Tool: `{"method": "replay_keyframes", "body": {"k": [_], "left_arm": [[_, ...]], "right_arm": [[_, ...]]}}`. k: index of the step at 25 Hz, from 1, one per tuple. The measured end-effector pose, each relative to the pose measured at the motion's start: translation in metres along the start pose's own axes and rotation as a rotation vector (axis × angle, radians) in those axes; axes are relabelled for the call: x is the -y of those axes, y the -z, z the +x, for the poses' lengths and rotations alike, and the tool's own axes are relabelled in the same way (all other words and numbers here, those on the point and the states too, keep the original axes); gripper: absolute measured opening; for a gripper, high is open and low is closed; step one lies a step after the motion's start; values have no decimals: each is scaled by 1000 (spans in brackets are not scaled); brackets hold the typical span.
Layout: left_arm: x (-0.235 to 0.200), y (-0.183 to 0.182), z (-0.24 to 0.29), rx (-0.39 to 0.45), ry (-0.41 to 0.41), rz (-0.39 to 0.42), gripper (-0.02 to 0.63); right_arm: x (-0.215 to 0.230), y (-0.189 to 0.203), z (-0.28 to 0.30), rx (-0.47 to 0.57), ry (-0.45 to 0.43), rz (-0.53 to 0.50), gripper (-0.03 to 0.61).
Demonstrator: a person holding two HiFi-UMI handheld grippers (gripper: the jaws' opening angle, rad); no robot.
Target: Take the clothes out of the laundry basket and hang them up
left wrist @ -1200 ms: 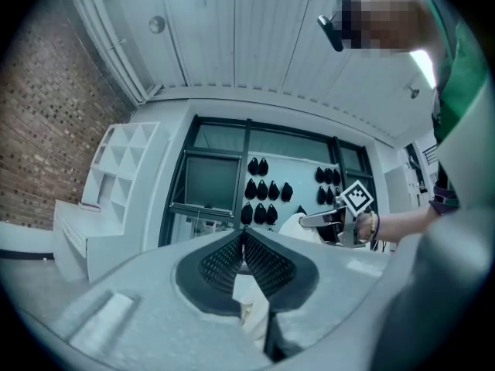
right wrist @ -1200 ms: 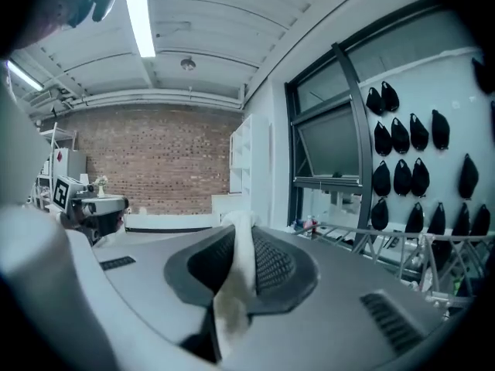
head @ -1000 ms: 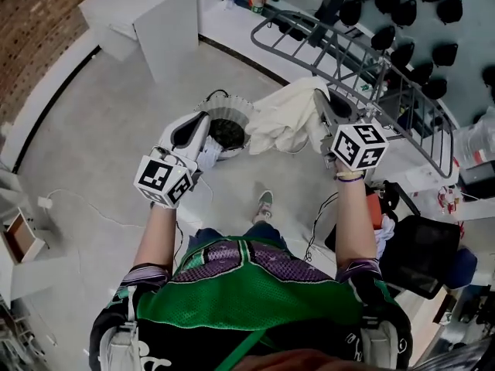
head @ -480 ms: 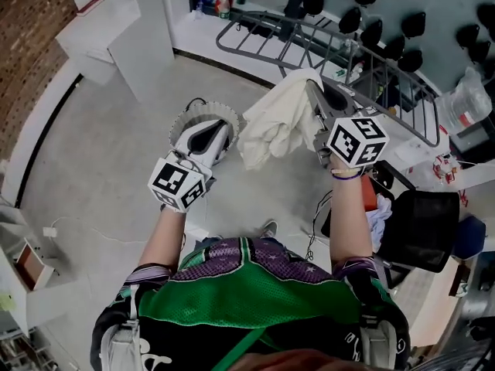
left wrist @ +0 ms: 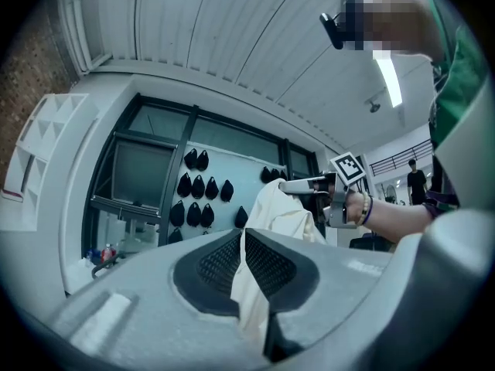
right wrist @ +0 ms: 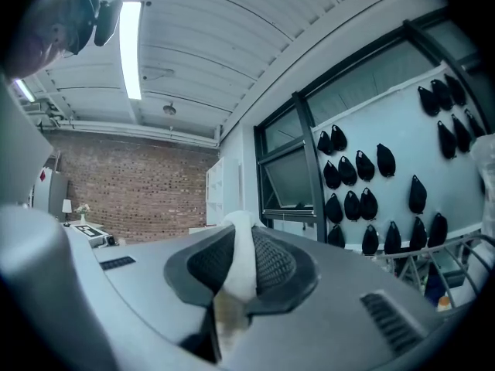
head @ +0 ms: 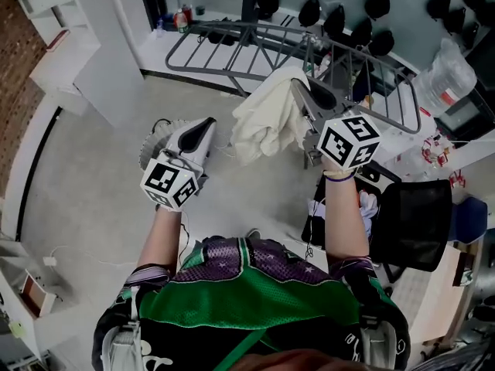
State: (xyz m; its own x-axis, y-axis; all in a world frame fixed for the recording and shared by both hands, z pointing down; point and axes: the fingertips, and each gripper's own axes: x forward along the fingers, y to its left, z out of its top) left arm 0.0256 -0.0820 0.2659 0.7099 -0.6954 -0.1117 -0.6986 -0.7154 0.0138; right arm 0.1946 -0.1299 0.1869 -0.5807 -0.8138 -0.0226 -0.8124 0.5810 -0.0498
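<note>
The left gripper (left wrist: pixel 242 235) has its jaws nearly together, pinching a thin fold of the cream cloth (left wrist: pixel 283 207). The right gripper (right wrist: pixel 239 230) is closed a little less tightly on a thicker bunched fold of the same cloth. Both are held up in front of the person, well above the floor.

The grey drying rack (head: pixel 232 49) stands just beyond the grippers, its bars crossing behind the cloth. The laundry basket (head: pixel 151 141) sits on the floor under the left gripper, partly hidden by it. A black chair (head: pixel 421 222) is on the right.

The cloth runs sideways from one gripper to the other. Most of it hangs crumpled near the right gripper.
</note>
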Motion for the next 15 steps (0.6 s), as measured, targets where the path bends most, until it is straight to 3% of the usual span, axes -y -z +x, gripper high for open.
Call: {"method": "replay_keyframes", "body": {"k": [9, 15], "left_arm": [[33, 12, 88, -37, 28, 12, 20], [3, 24, 142, -33, 68, -6, 20]], "right_arm": [[112, -12, -46, 43, 71, 22, 54], [170, -13, -42, 57, 159, 46, 54]]}}
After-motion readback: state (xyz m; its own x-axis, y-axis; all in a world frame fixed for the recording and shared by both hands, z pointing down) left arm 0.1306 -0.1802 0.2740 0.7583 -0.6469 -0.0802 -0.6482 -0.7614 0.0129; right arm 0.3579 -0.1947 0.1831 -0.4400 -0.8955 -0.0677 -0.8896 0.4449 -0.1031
